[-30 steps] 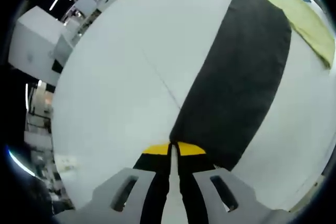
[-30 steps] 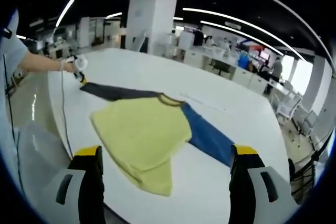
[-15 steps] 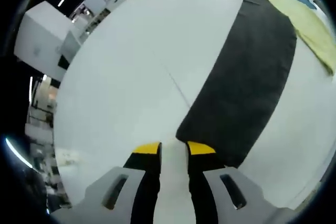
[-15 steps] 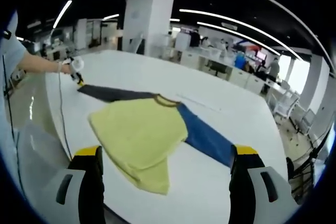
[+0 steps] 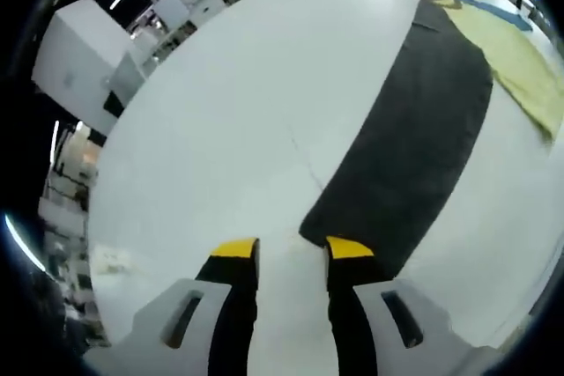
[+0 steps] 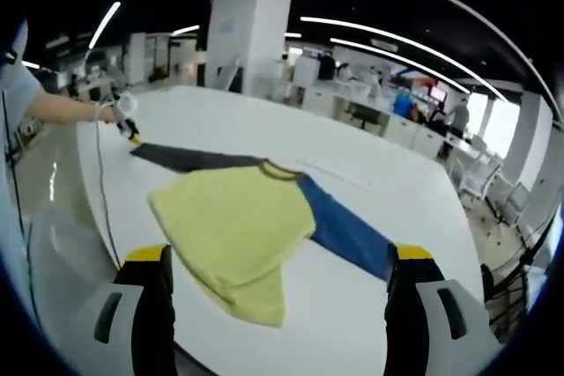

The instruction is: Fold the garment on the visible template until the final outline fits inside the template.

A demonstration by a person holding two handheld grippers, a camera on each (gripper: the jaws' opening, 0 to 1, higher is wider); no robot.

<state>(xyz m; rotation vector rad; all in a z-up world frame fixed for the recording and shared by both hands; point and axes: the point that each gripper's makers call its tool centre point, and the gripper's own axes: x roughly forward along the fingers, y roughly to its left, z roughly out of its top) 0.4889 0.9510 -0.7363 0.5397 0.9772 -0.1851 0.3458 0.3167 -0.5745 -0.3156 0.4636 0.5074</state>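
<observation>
The garment lies flat on the white table (image 6: 423, 217): a yellow body (image 6: 238, 226) with a dark grey sleeve (image 6: 189, 158) and a blue sleeve (image 6: 348, 233). In the left gripper view the dark sleeve (image 5: 414, 138) stretches away to the yellow body (image 5: 520, 50). My left gripper (image 5: 291, 253) stands open just short of the sleeve's near end, holding nothing. In the right gripper view that left gripper (image 6: 130, 129) is small at the sleeve's far tip, held by a hand (image 6: 107, 112). My right gripper (image 6: 278, 257) hangs wide open above the yellow hem, apart from the cloth.
A faint thin line (image 5: 304, 160) runs across the table (image 5: 220, 112) beside the dark sleeve. The table's near edge (image 6: 97, 209) curves off to the left. A white pillar (image 6: 251, 33), desks and chairs stand beyond the table.
My left gripper's jaws have parted and let go of the dark sleeve's end, which now lies on the table. The right gripper has stayed where it was.
</observation>
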